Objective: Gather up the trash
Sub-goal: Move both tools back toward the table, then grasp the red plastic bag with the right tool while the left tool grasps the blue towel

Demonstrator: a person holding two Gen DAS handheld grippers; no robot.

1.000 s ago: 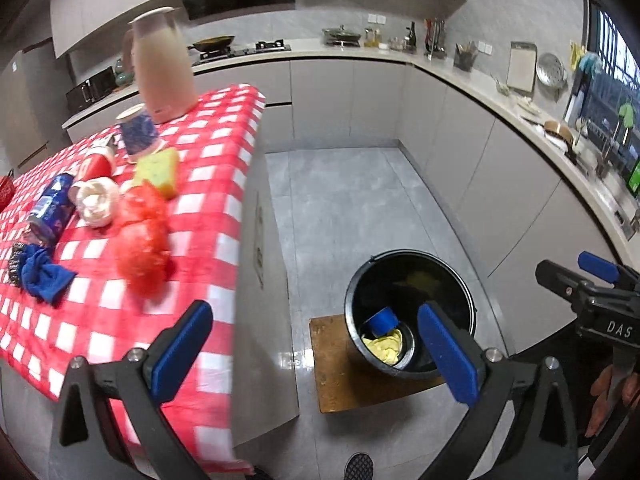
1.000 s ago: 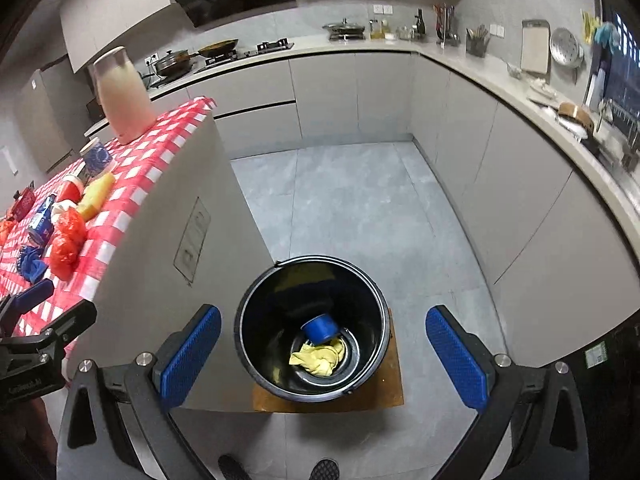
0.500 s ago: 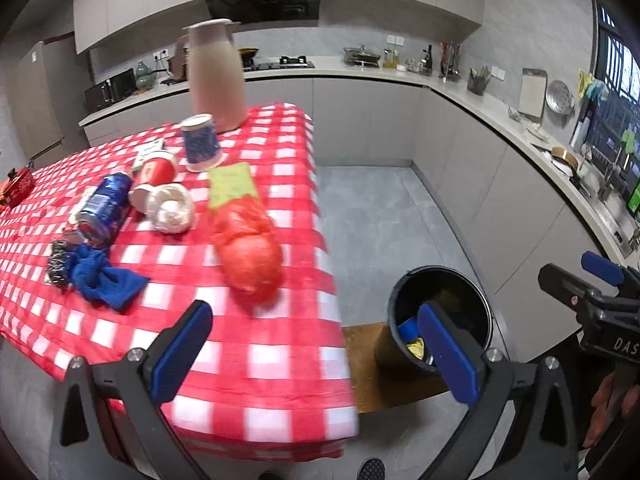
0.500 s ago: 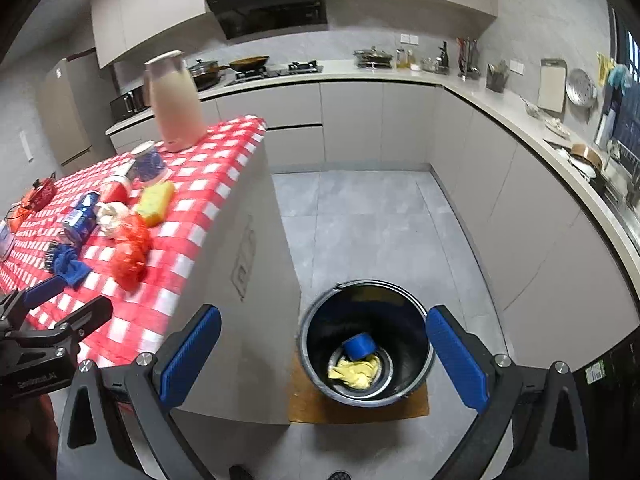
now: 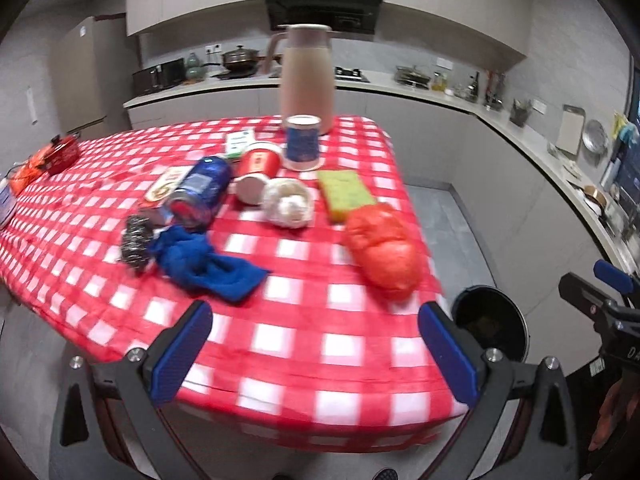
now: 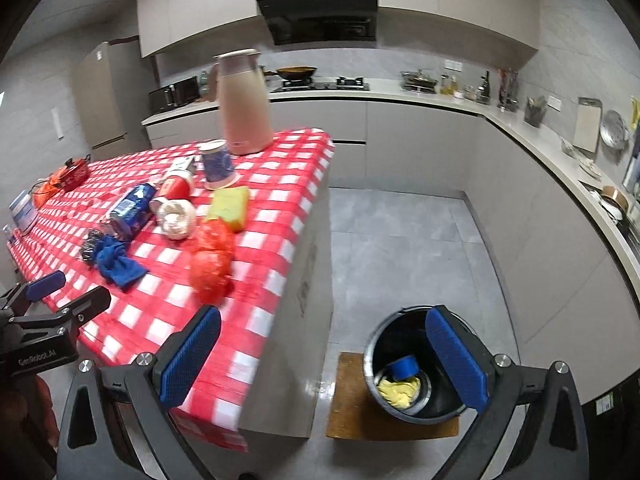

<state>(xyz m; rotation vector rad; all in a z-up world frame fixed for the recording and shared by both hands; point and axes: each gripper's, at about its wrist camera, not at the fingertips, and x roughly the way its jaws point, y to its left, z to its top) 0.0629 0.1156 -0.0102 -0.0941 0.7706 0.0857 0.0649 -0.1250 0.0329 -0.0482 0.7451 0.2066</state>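
A tall beige thermos jug stands at the far end of the red checked tablecloth, with the black range hood beyond it.

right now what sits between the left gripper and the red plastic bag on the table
Only bare checked tablecloth. In the left wrist view nothing lies between the open left gripper and the red plastic bag; the blue cloth lies off to the left.
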